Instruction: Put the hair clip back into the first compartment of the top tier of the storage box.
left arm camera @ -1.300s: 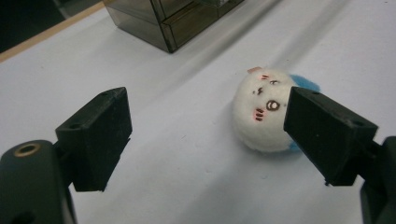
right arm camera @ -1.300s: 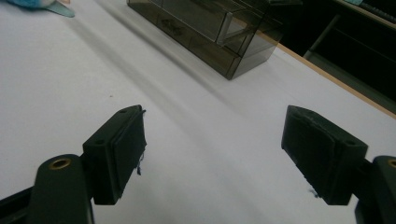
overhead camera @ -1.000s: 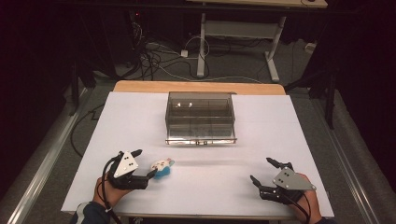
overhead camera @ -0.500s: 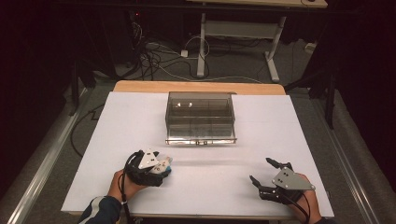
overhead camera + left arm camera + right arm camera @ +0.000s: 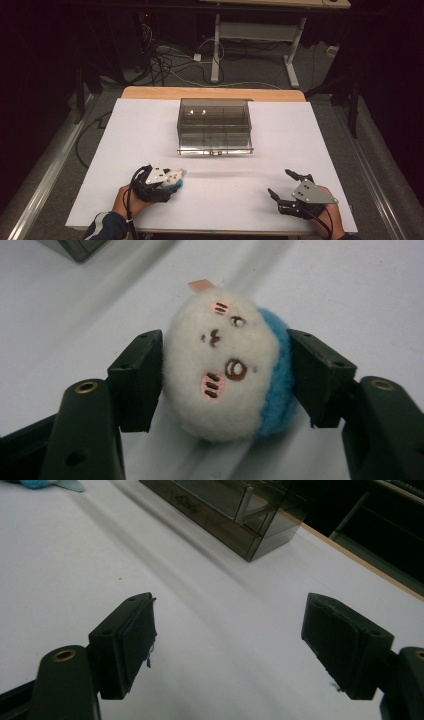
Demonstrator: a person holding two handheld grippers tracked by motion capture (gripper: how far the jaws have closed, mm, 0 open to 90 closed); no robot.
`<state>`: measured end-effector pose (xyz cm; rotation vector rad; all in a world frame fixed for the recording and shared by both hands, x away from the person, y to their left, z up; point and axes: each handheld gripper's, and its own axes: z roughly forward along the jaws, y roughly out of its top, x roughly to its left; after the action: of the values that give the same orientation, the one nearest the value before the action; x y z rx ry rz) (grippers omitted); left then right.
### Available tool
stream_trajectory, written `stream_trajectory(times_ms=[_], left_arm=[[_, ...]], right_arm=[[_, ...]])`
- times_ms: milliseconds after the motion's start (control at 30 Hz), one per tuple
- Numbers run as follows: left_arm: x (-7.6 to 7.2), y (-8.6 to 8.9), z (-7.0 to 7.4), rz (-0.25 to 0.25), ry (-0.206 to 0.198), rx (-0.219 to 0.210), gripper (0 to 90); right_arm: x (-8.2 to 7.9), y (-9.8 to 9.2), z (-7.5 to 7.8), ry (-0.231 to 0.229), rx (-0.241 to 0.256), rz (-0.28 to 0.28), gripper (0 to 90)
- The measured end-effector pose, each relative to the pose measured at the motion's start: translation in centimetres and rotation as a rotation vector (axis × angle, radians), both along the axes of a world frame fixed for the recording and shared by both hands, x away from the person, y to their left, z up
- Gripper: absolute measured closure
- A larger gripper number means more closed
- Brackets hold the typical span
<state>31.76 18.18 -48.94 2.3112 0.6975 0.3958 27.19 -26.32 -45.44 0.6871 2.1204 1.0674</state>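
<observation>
Your left gripper (image 5: 222,380) has its two jaws pressed on the sides of the small plush toy (image 5: 227,365), one on the white face side and one on the blue back. That way the soft ball cannot roll off. The toy sits low on the white table (image 5: 225,200), near your left side, in front of the clear drawer box (image 5: 215,125). Your right gripper (image 5: 285,187) rests wide apart and holds nothing, maybe ready for the box. I can read no words or labels anywhere.

Toy's (image 5: 225,365) underside (blue part) — hidden
</observation>
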Motion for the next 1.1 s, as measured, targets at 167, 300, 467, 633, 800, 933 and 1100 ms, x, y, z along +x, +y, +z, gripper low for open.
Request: stream_trajectory(times_ms=[167,300,467,633,800,933,1100], left_arm=[[-0.1,0.1,0.1,0.001,-0.021,0.010,41.4],[-0.1,0.4,0.2,0.006,-0.026,0.001,42.7],[-0.4,0.9,0.7,0.017,-0.053,-0.014,43.1],[-0.7,1.4,1.2,0.034,-0.080,-0.034,43.1],[-0.9,1.7,1.6,0.045,-0.097,-0.046,43.2],[-1.0,1.9,1.9,0.056,-0.114,-0.059,43.2],[-1.1,2.3,2.3,0.064,-0.128,-0.070,43.3]], right_arm=[[0.0,0.0,0.0,0.001,-0.001,0.002,22.7],[0.0,0.0,0.0,0.001,-0.002,0.002,22.7],[0.0,0.0,0.0,-0.001,0.001,0.001,22.7],[0.0,-0.1,0.1,-0.004,0.002,-0.001,22.7],[0.0,-0.1,0.1,-0.005,0.003,-0.002,22.7],[0.0,-0.1,0.1,-0.007,0.002,-0.001,22.7],[0.0,-0.1,0.1,-0.007,0.002,-0.001,22.7]])
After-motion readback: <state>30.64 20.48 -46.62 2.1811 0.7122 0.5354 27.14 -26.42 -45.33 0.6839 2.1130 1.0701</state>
